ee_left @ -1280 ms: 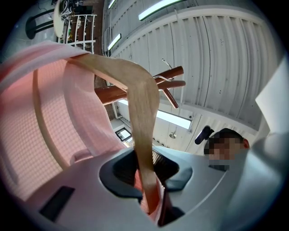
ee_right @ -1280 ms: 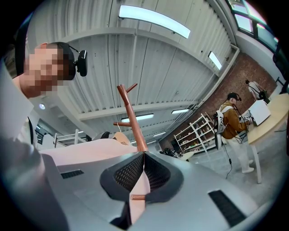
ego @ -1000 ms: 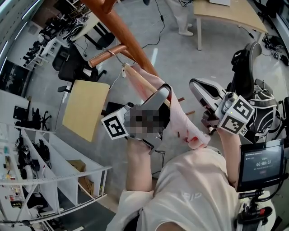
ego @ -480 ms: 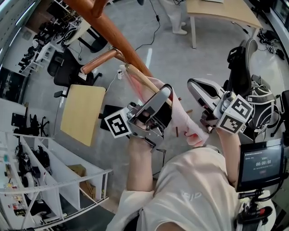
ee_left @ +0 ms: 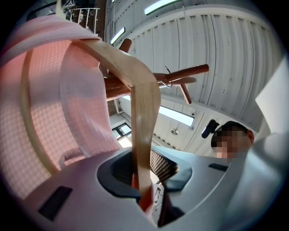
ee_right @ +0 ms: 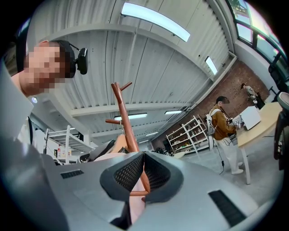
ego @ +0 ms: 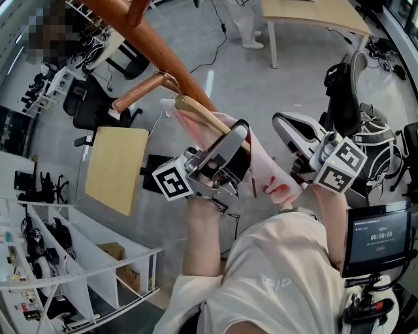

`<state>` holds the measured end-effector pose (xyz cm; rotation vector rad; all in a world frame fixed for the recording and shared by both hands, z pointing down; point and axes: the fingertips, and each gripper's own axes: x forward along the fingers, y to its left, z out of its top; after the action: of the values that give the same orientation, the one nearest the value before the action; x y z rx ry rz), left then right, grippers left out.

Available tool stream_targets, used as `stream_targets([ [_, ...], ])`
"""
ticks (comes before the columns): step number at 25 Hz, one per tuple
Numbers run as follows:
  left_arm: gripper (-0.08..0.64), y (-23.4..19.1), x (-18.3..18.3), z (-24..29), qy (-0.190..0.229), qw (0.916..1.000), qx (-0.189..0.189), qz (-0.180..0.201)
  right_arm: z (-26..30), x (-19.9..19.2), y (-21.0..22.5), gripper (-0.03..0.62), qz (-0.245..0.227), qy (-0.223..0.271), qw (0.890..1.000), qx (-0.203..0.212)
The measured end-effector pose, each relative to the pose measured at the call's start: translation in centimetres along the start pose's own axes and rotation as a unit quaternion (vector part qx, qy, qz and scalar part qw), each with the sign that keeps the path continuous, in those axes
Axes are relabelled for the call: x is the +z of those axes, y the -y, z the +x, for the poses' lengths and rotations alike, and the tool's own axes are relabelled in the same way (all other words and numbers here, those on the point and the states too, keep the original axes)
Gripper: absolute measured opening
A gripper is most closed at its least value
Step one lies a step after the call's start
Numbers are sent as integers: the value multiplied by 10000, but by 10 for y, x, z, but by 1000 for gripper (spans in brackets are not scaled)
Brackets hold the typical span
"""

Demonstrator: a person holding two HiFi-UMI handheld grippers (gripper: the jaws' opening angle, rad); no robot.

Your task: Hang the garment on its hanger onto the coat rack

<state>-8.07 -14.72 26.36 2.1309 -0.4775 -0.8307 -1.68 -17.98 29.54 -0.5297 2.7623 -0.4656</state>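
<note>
A brown wooden coat rack (ego: 153, 45) slants across the head view, with a peg (ego: 138, 92) sticking out to the left. The wooden hanger (ego: 199, 112) carries a pink checked garment (ego: 264, 171). Its wire hook (ego: 171, 81) is looped round that peg close to the pole; the left gripper view also shows the hook (ee_left: 167, 84) on the peg (ee_left: 183, 73). My left gripper (ego: 239, 134) is shut on the hanger's arm (ee_left: 143, 131). My right gripper (ego: 281, 125) is to the right, tips together (ee_right: 143, 156), the garment's lower end lying under it.
On the floor below are a yellow-topped table (ego: 117, 166), black office chairs (ego: 88, 104), a wooden table (ego: 313, 13), white shelving (ego: 78, 261) and a black chair with bags (ego: 353, 85). A screen (ego: 379, 238) is at my right. A person (ee_right: 222, 122) stands far off.
The left gripper and the hanger have sunk a little, and the hook sits nearer the pole on the peg. The right gripper has stayed put.
</note>
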Motion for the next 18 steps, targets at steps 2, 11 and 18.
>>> stream_targets([
  [2,94,0,-1,-2,-11,10000,0,30,-1,2,1,12,-9,14,10000,-17],
  [11,242,7,-3,-6,-9,9997,-19,234,-3,17,-2,12,-161,94,9998,50],
  [18,245,1,-3,-12,48,9976,461,505,-6,42,-14,12,-393,295,9987,165],
])
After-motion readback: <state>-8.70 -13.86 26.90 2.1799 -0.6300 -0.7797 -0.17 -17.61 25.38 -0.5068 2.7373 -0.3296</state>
